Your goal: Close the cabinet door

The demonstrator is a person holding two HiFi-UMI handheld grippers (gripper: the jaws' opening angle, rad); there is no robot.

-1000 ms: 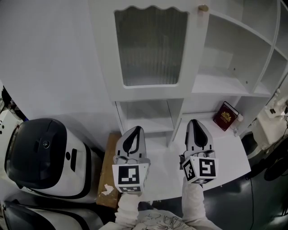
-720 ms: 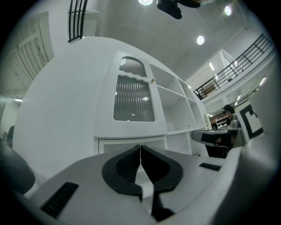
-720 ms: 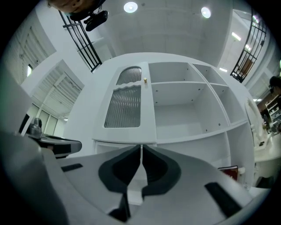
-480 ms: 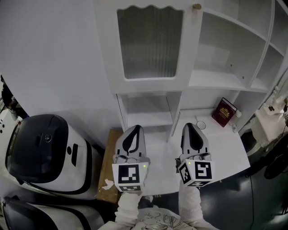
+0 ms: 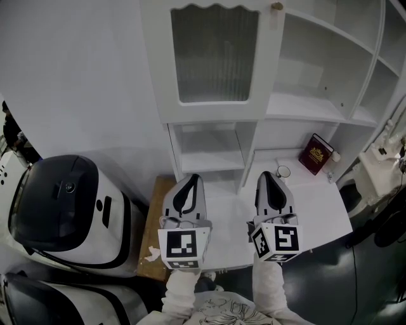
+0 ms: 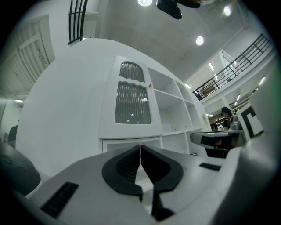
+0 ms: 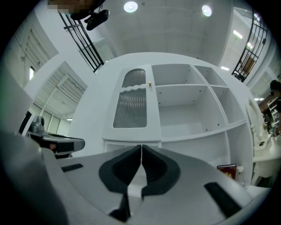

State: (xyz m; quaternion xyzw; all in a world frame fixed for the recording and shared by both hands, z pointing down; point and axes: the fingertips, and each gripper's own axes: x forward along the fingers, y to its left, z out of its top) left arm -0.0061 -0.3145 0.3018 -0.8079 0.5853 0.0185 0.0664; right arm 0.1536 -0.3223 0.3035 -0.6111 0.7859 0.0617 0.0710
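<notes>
Both claws have drawn back from the cabinet since the earlier frame, so more of the white table (image 5: 317,212) now shows ahead of them. The right claw's jaws have just been closing with nothing between them.

The right claw (image 5: 266,175) is now pressed together and empty; its own view shows the two dark pads meeting along a thin seam. The left claw (image 5: 193,178), just beside it on its left, is likewise pressed together and holds nothing. Both hang over the near part of the table, pointing towards the cabinet and touching nothing.

Just ahead of the right claw's tip sits a small round cup-like object (image 5: 283,171), and a little further to its right a dark red book with gold print (image 5: 316,154) leans at the foot of the open white shelves (image 5: 317,105). Ahead of and above both claws, well apart from them, is the white cabinet door with the ribbed glass pane (image 5: 216,57), its small brass knob (image 5: 277,6) at the upper right corner.

That door appears to lie flush against the cabinet frame in all three views, with no gap that I can make out. On that reading the closing is done, and what remains is only for the claws to come away and rest.

To the left of the left claw, off the table, lie a brown wooden board (image 5: 155,228) and a large white-and-black machine (image 5: 63,209).
</notes>
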